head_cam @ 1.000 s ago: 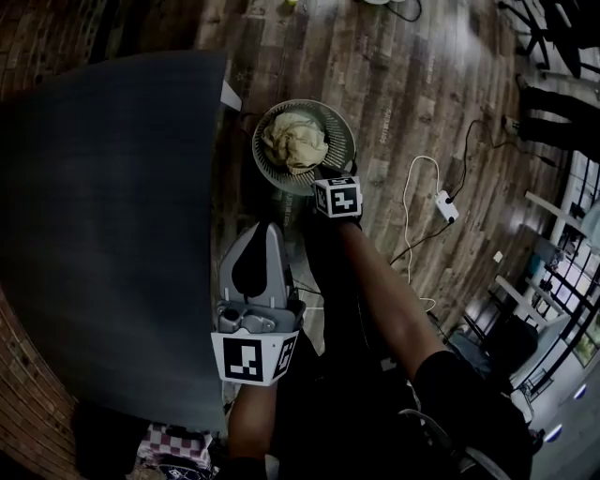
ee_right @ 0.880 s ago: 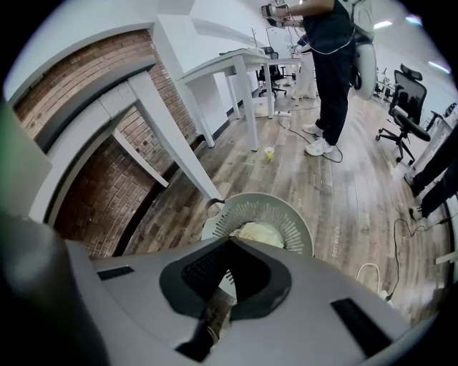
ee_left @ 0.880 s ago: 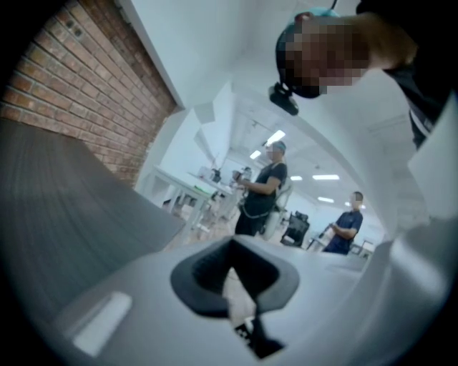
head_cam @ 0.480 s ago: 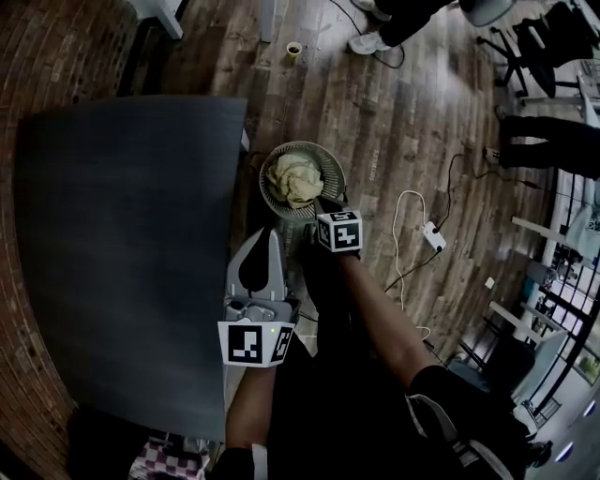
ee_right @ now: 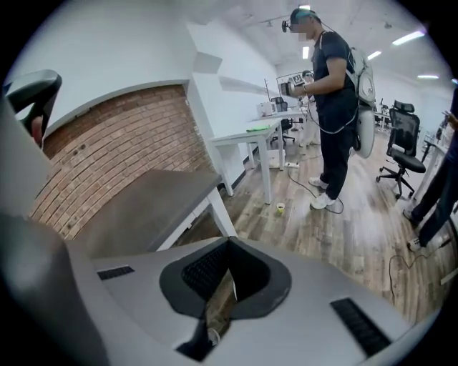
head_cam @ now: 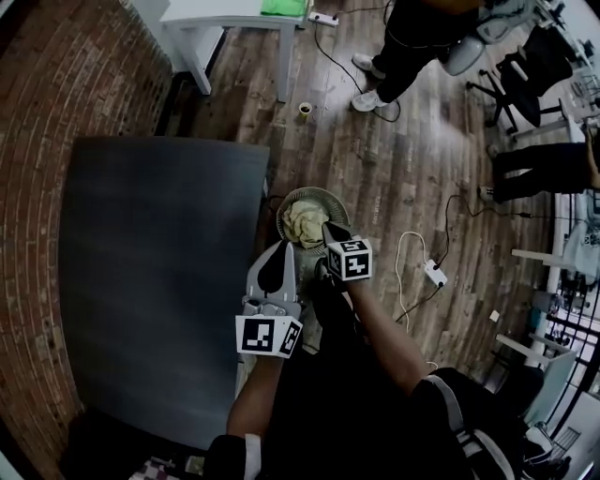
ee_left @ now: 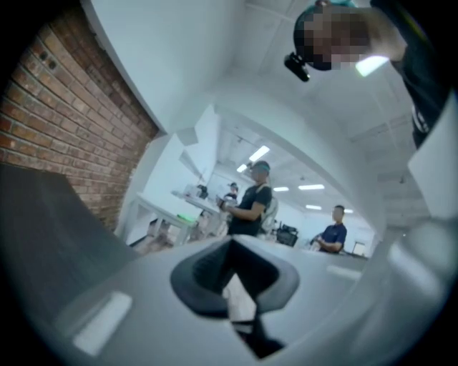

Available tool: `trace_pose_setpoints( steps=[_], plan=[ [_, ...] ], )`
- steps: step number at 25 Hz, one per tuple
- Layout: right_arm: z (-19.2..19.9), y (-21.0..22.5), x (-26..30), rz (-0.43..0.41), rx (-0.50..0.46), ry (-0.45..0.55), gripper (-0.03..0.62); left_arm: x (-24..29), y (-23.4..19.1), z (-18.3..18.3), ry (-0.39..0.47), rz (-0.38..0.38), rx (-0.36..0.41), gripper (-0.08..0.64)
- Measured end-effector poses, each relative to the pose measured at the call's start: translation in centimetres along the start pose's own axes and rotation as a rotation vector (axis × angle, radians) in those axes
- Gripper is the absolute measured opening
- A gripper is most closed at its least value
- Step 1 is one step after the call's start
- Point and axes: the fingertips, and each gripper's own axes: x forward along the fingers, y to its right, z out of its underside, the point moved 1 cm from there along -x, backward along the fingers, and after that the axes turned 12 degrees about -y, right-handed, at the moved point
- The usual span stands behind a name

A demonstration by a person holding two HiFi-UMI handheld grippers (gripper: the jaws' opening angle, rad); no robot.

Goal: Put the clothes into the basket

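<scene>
My head camera looks steeply down from well above the dark grey rectangular counter. My left gripper camera, close behind its fingers, faces almost level across the room; my right gripper camera tilts floorward. All three catch the white desk.

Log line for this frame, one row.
beige crumpled cloth: inside round grey ribbed basket on wood floor | left tool: shut, empty | right tool: shut, empty

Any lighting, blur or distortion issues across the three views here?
Head view: dim, strong fisheye vignette, yet the basket is readable. Left gripper view: soft and hazy throughout, bluish cast. Right gripper view: sharpest and bright, fisheye curves the brick wall.
</scene>
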Motion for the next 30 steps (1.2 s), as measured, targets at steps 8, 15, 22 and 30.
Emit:
trace_pose_setpoints(
  steps=[8, 15, 22, 30],
  plan=[
    [-3.2, -3.4, -7.5, 0.010, -0.100, 0.137, 0.005, -3.3, 2.2, -2.0, 0.031, 0.015, 0.002, 0.003],
    [-5.2, -7.0, -13.4, -0.037, -0.164, 0.254, 0.005, -5.9, 2.9, -3.3, 0.061, 0.006, 0.022, 0.003],
    [-6.5, -11.0, -19.4, -0.097, -0.243, 0.383, 0.005, -8.7, 3.1, -5.7, 0.121, -0.017, 0.057, 0.003],
    [-7.1, -14.5, -26.3, -0.155, -0.294, 0.541, 0.005, -11.6, 4.6, -7.1, 0.174, -0.017, 0.108, 0.003]
  ],
)
